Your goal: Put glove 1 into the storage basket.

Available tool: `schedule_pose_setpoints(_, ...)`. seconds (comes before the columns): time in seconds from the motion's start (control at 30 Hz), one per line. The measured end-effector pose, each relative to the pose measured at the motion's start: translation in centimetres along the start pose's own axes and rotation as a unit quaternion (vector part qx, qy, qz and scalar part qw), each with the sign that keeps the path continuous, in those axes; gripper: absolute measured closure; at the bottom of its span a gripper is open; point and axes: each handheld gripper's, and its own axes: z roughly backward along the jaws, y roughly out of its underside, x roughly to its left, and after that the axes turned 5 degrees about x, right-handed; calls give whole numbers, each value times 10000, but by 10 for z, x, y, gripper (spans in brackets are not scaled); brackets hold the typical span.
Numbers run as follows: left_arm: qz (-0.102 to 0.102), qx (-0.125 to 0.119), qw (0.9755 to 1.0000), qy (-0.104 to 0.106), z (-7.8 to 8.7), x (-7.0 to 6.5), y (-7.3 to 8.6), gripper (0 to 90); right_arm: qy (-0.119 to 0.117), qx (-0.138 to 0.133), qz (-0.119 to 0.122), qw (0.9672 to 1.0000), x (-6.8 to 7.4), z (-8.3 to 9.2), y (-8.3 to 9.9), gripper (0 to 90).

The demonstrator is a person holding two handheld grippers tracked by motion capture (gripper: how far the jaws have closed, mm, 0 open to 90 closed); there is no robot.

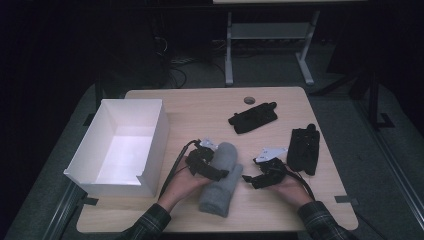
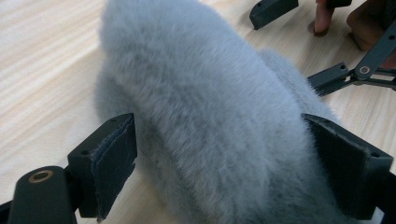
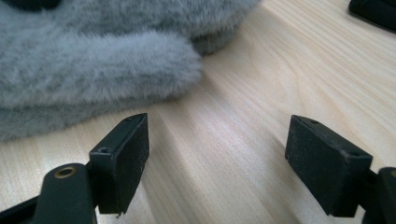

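Observation:
A fluffy grey rolled cloth (image 1: pixel 221 180) lies on the wooden table (image 1: pixel 200 107) near its front edge. My left gripper (image 1: pixel 218 171) reaches across it from the left. In the left gripper view its black pads (image 2: pixel 114 161) stand wide on either side of the grey cloth (image 2: pixel 205 107), and the fur brushes them without being squeezed. My right gripper (image 1: pixel 250 179) sits just right of the cloth, low over bare wood. In the right gripper view its jaws (image 3: pixel 217 154) are open with nothing between them, and the grey cloth (image 3: pixel 84 65) lies ahead to the left.
An open white box (image 1: pixel 150 150) stands at the table's left. Two black gloves lie farther back: one (image 1: pixel 252 117) at centre right, one (image 1: pixel 304 149) beside my right hand. A round cable hole (image 1: pixel 249 100) is at the back. A desk frame (image 1: pixel 270 35) stands beyond.

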Motion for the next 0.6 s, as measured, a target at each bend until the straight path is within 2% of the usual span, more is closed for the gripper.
schedule_pose_setpoints(0.03, 103, -46, 9999, 27, -4, -1, 1, 127, -4, -6, 5, 10000, 0, 0, 0, 216)
schedule_pose_setpoints(0.07, 31, 48, 10000, 38, -5, 1, 2, 127, 3, -16, 6, 10000, 0, 0, 0, 216)
schedule_pose_setpoints(0.1, 99, 10, 9999, 108, -7, 2, 3, 127, 2, -26, -5, 10000, 1, 0, 0, 216)
schedule_pose_setpoints(0.17, 58, 58, 9998, 161, -9, 5, 4, 125, -3, -29, -7, 10000, 1, 0, 0, 216)
schedule_pose_setpoints(0.2, 183, 25, 9996, 201, -10, 5, 5, 125, 11, -26, 19, 10000, 1, 0, 1, 217)
schedule_pose_setpoints(0.3, 109, 75, 9998, 144, -11, 6, 6, 126, 8, -29, -5, 10000, 1, 0, 0, 217)
schedule_pose_setpoints(0.37, 195, 61, 9997, 168, -13, 6, 7, 126, 8, -29, -6, 10000, 1, 0, 0, 217)
schedule_pose_setpoints(0.43, 215, 158, 9993, 259, -14, 9, 8, 126, 6, -29, -12, 10000, 2, 0, 0, 217)
schedule_pose_setpoints(0.6, 168, 167, 9996, 145, -16, 6, 8, 133, 5, -28, -18, 10000, 2, -1, 0, 216)
